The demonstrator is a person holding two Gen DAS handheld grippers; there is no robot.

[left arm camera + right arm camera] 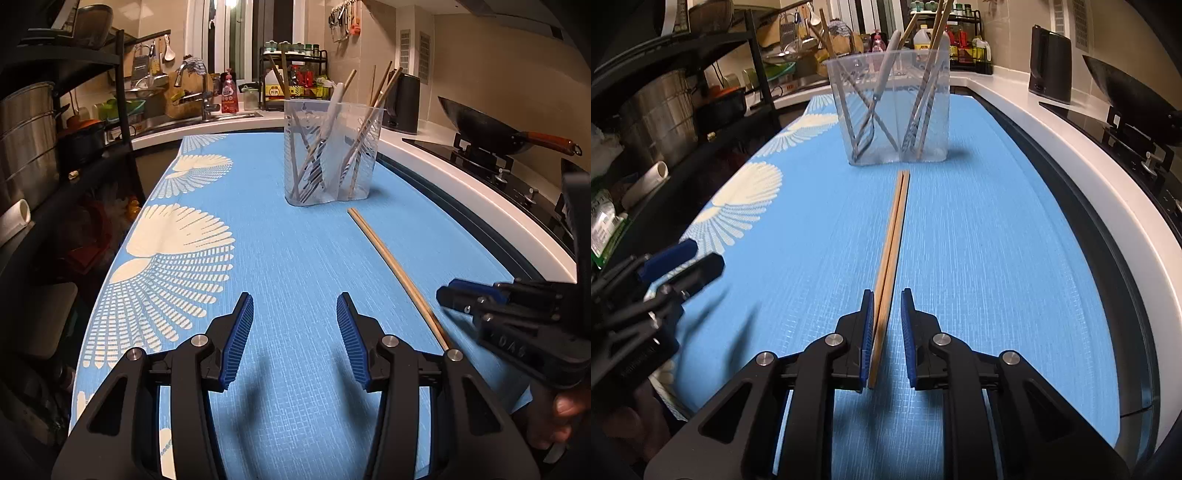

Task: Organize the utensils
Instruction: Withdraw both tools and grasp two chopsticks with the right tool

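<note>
**A:** Where do the chopsticks (892, 254) lie, taking the clear utensil holder (892, 107) as the mark?

**B:** On the blue tablecloth (997, 258), just on the near side of the holder. Their far tips stop a little short of its base, not touching it. The pair lies side by side, and its long axis runs straight from the holder's foot back toward the right gripper (888, 339).

**A:** So the right one is nearer?

**B:** Clearly. In the right wrist view the near end of the pair sits between the right gripper's fingers, lined up with the way they point. The left gripper (295, 339) stands off to the side, farther from the holder's centre line, with only cloth between its fingers.

**A:** And the jaws?

**B:** The left gripper's stand about half apart and hold nothing. The right gripper's are nearly closed around the chopsticks. The left-hand pad looks to be against the wood, while a gap shows between the wood and the other pad. So I judge it not yet a grip, though at this angle I cannot be sure of the contact.

**A:** What does the coming move hang on?

**B:** That alignment, I think. Once pinched at the near end, the pair would have to be tipped upright, then carried over the holder's rim among the utensils already standing there.
</note>
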